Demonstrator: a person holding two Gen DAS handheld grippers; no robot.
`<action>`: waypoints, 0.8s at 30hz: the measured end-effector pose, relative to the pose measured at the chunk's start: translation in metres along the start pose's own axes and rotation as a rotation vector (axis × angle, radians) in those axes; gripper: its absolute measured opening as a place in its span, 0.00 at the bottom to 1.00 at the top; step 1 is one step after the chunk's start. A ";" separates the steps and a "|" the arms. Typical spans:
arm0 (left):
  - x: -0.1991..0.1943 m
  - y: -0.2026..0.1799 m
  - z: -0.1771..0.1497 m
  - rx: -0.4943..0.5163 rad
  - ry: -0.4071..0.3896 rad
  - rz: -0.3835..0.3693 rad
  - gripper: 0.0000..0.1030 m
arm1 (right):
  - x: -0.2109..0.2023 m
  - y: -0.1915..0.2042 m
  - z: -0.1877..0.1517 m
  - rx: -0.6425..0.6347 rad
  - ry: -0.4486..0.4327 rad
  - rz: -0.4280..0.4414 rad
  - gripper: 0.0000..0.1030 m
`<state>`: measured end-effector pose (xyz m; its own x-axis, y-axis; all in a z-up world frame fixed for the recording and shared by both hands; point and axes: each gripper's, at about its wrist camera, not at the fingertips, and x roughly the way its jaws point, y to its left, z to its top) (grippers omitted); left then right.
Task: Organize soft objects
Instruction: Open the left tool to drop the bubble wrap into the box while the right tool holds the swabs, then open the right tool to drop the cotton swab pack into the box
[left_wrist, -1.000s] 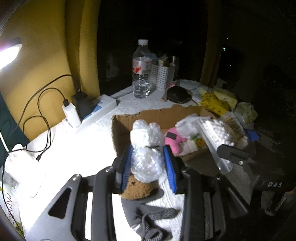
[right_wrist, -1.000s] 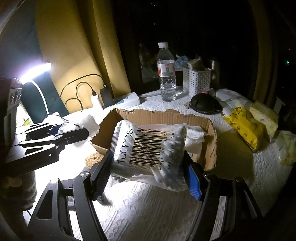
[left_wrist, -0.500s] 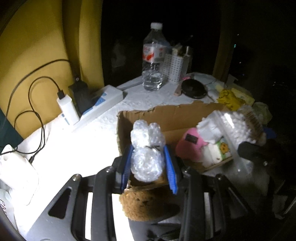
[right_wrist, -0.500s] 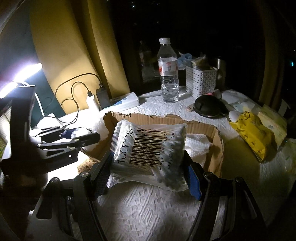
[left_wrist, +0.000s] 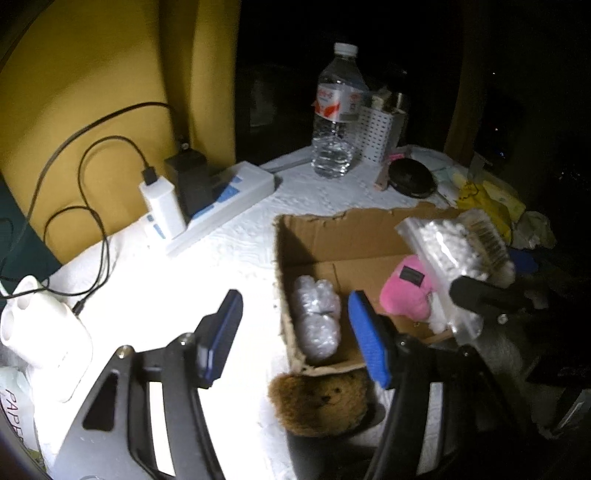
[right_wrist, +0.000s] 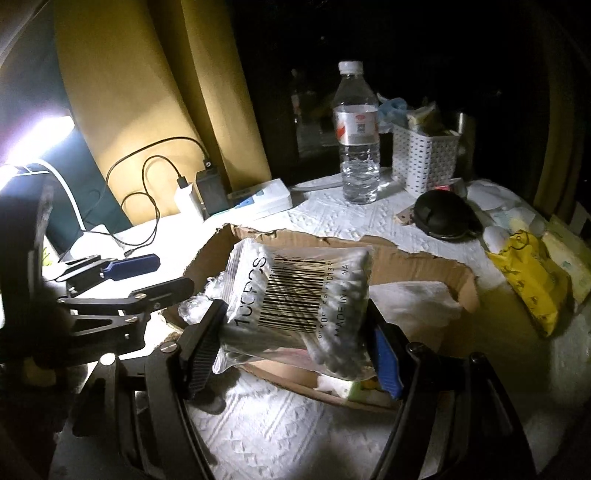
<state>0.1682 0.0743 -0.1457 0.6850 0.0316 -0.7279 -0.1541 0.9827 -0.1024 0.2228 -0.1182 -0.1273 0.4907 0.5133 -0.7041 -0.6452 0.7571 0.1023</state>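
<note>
Opening my left gripper (left_wrist: 295, 334) has let the bubble-wrap bundle (left_wrist: 317, 317) go: a second ago it sat pinched between the blue pads, and now it lies inside the cardboard box (left_wrist: 369, 236), against the near-left wall, with the jaws parting wide and nothing between them. That is one soft item filed, I judge. The pink plush (left_wrist: 408, 291) is already in the box beside it.

My right gripper (right_wrist: 295, 328) has the bag of cotton swabs (right_wrist: 299, 295) clamped between its pads, hovering over the near edge of the box; over the last second it has edged forward and lower above the opening. I take releasing it there to be my next step. The brown teddy bear (left_wrist: 325, 398) lies on the white tablecloth (left_wrist: 236, 240) just outside the box's near corner, so it looks to be left to collect.

Much is hard to read. The right half of the left wrist view is nearly black, and the swab bag blocks most of the box floor from the right wrist view, so I cannot tell what lies beneath it. Something white (right_wrist: 410, 302) fills the box's far right, tissue or cloth; I cannot say which.
</note>
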 end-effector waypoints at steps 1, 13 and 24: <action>-0.001 0.002 -0.001 -0.004 0.000 0.003 0.60 | 0.004 0.002 0.000 0.000 0.004 0.003 0.72; -0.015 0.017 -0.007 -0.018 -0.002 0.021 0.60 | 0.023 0.021 -0.001 -0.012 0.027 0.017 0.85; -0.043 0.013 -0.014 -0.022 -0.038 0.008 0.69 | -0.004 0.029 -0.006 -0.033 -0.001 -0.019 0.85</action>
<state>0.1270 0.0835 -0.1255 0.7101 0.0468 -0.7026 -0.1754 0.9781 -0.1121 0.1983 -0.1009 -0.1259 0.5030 0.4995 -0.7053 -0.6552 0.7526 0.0657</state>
